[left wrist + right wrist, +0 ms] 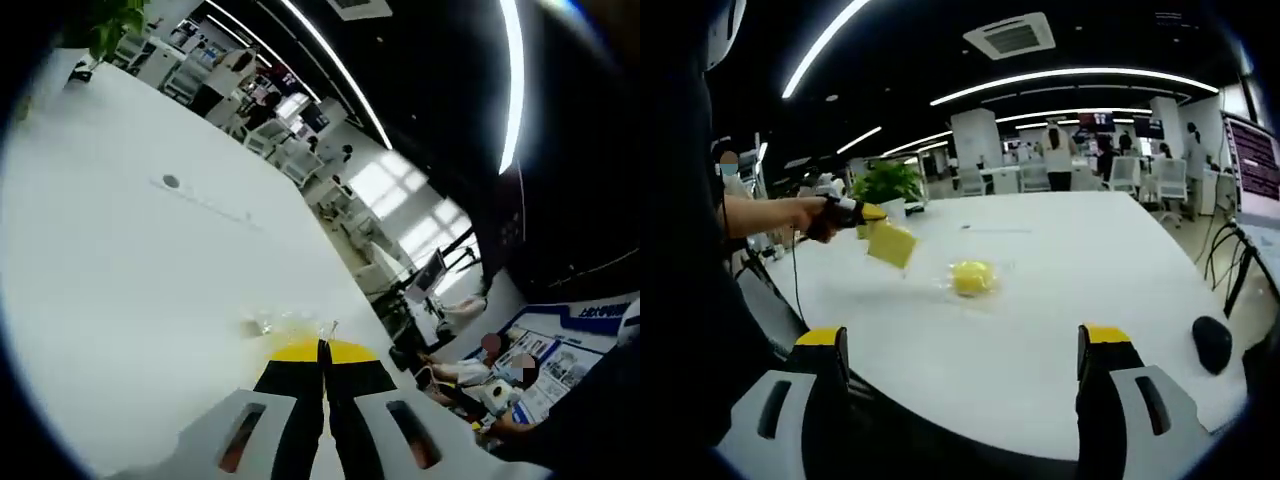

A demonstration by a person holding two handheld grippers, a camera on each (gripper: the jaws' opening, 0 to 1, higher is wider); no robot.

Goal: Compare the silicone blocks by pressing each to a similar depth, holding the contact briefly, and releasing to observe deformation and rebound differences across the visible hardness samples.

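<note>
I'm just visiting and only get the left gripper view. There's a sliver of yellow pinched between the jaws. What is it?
Observer: A flat, square yellow silicone block. The left gripper holds it by one edge, tilted, above the white table.
Operator: And that crinkly clear stuff beyond the jaws?
Observer: Clear wrapping lying on the table, with a rounded yellow lump sitting in it.
Operator: Is the other gripper doing anything?
Observer: The right gripper has its jaws wide apart with nothing between them, pointing across the table at the lump.
</note>
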